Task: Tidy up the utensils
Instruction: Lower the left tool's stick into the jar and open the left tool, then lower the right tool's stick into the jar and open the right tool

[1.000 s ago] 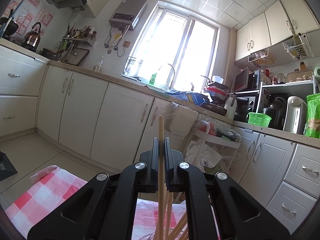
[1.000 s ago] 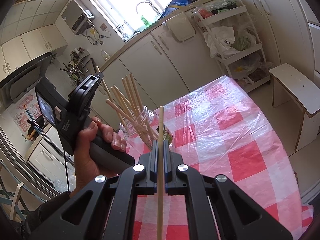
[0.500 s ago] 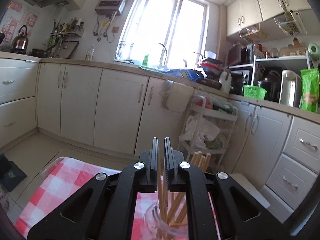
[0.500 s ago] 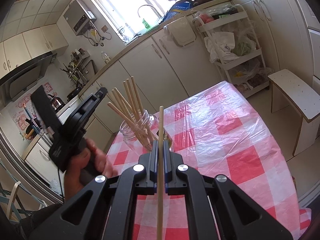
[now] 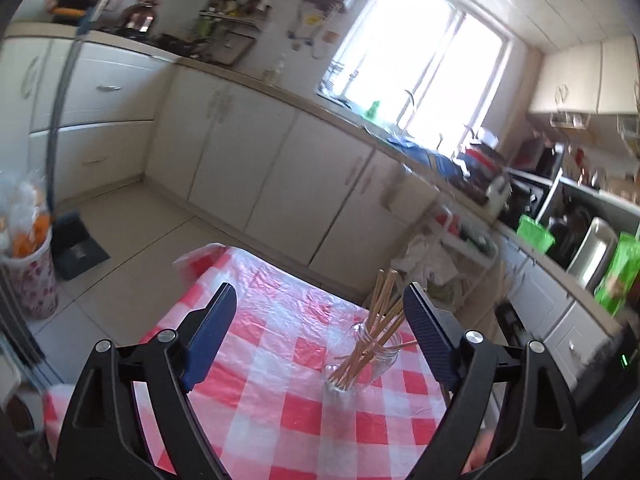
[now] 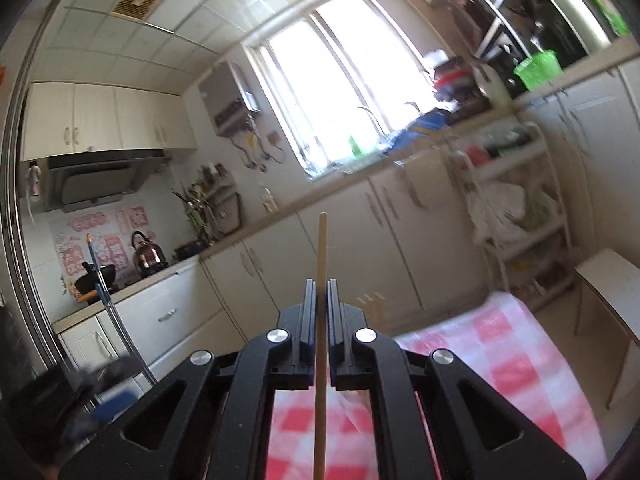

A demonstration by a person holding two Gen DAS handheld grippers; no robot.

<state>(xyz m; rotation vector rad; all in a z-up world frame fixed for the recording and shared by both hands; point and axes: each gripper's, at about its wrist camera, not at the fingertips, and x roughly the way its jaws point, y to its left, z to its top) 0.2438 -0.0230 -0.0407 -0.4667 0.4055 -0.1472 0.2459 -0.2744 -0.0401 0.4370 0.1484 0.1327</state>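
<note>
Left wrist view
Left gripper [image 5: 316,304]: my fingers [image 5: 214,328] stand wide apart, having just been opening, with nothing between the pads; they point slightly down over the worktop [image 5: 272,320], tilted to one side.
Jar [image 5: 362,360]: one clear glass jar stands upright on the red-and-white checked cloth, ahead of my fingers and nearer the right one, not touched by either.
Chopsticks in jar [image 5: 380,312]: a bundle of wooden sticks leans out of the mouth, fanned; I make out roughly eight, but they overlap too much for an exact count.
Background: one kettle [image 5: 142,14] on the far counter, one green basket [image 5: 534,234] on the right counter.

Right wrist view
Right gripper [image 6: 321,292]: my fingers are pressed nearly together, clamped on one chopstick [image 6: 321,300]; they point almost level toward the cabinets.
Chopstick: one single wooden stick, upright, running from below the frame's lower edge up past the fingertips.
Worktop: the checked cloth shows blurred below and to the right of my fingers.
Stick tips [image 6: 372,300]: about four pale ends peek up just right of my fingers; the jar itself is hidden here.
Stool [image 6: 608,280]: one pale stool beside the worktop, at right.
</note>
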